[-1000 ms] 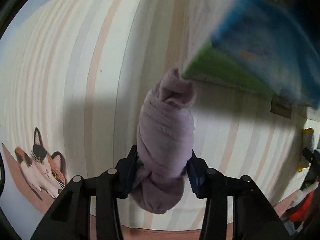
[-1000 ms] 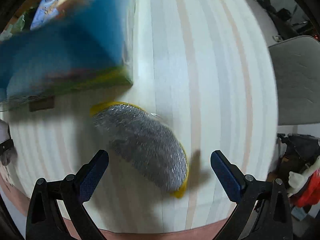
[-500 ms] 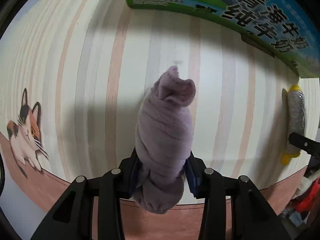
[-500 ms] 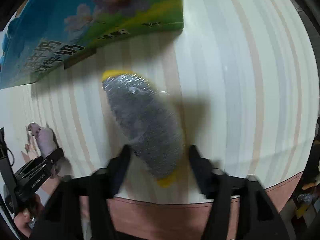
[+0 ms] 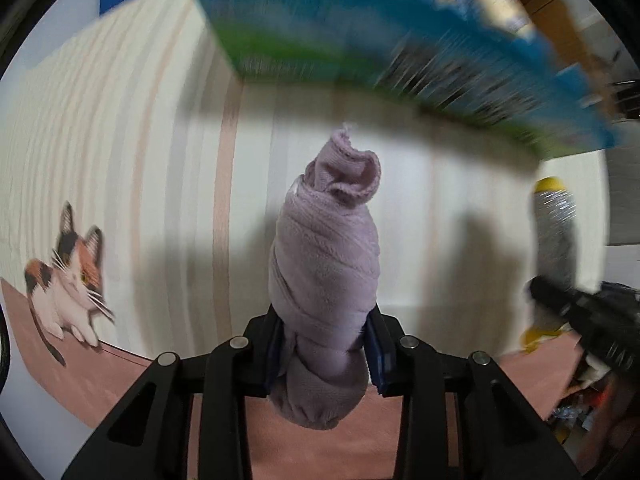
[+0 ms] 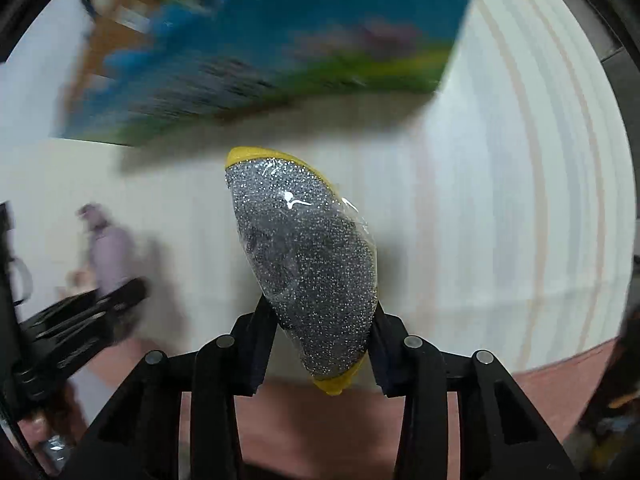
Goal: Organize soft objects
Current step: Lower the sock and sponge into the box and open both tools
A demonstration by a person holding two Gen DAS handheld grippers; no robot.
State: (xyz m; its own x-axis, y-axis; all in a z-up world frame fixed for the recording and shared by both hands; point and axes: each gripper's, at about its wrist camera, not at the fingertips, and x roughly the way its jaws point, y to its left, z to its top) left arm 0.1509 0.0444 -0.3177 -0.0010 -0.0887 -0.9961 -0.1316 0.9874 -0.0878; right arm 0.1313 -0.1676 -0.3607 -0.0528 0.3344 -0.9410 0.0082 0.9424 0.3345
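Grippers both loaded, carrying toward the box at the tabletop's far edge.

Left gripper [image 5: 325,354] is clamped on the rolled lilac fleece sock bundle [image 5: 326,272], held near its lower end, roll pointing forward above the striped cream tabletop [image 5: 120,160]. Right gripper [image 6: 320,344] is pinched on the glittery grey scouring sponge with yellow backing [image 6: 308,256], also clear of the surface. Blue-and-green printed carton [image 6: 260,48] sits ahead, blurred. Advice: keep both grips firm, approach over the carton rim, lower inside before releasing; sponge's plastic wrap looks slippery, so avoid tilting.
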